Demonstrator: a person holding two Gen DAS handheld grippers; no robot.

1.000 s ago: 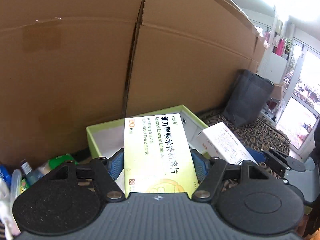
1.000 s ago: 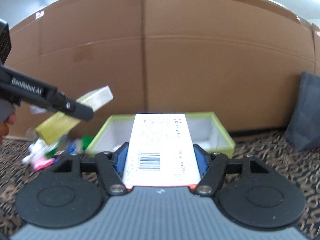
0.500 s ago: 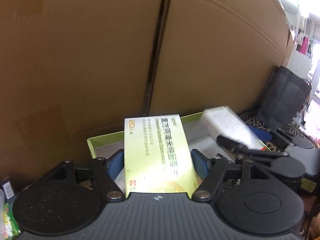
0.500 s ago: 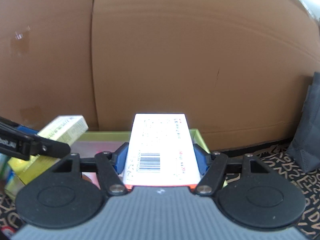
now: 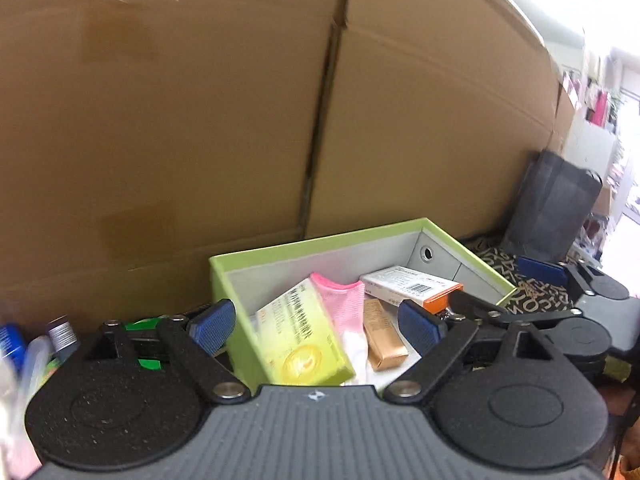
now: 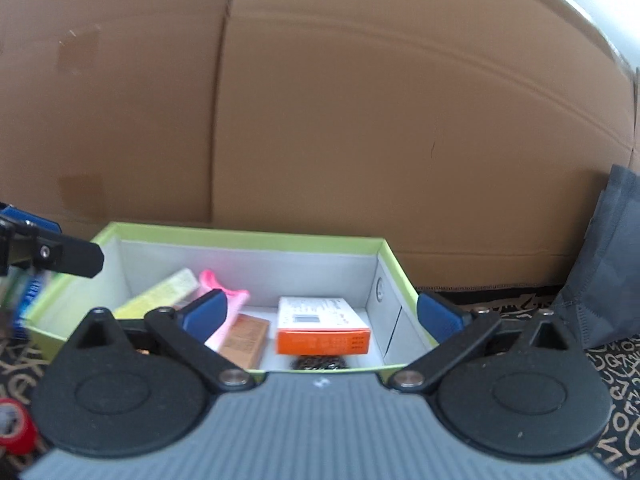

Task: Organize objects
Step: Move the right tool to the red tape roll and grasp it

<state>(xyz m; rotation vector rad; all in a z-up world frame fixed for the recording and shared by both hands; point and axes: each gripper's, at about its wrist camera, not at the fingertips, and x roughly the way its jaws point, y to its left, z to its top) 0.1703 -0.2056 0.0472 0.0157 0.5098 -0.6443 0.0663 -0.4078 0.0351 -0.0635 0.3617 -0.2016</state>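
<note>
My right wrist view hides part of the dark beaded item (image 6: 317, 362) behind the lime-green cardboard box's near wall (image 6: 336, 371); its kind I cannot tell. The blurred clutter at the left wrist view's left edge (image 5: 24, 360) is cut off; I cannot identify it.

The big cardboard boxes (image 6: 360, 100) behind are matt brown corrugated paper, and the green box (image 6: 248, 236) is smooth card with a matt grey-white lining. Inside it the yellow carton (image 5: 300, 340) and the white-and-orange carton (image 6: 322, 326) are printed card with a slight sheen, the gold carton (image 5: 384, 340) glossier — the pink piece (image 5: 344, 304) looks like soft knit cloth. Each tool has grainy matt black plastic arms, bright metal rivets (image 5: 229, 390) and smooth blue pads (image 6: 202, 314), and the dark bag (image 6: 612, 264) is dull woven fabric.
</note>
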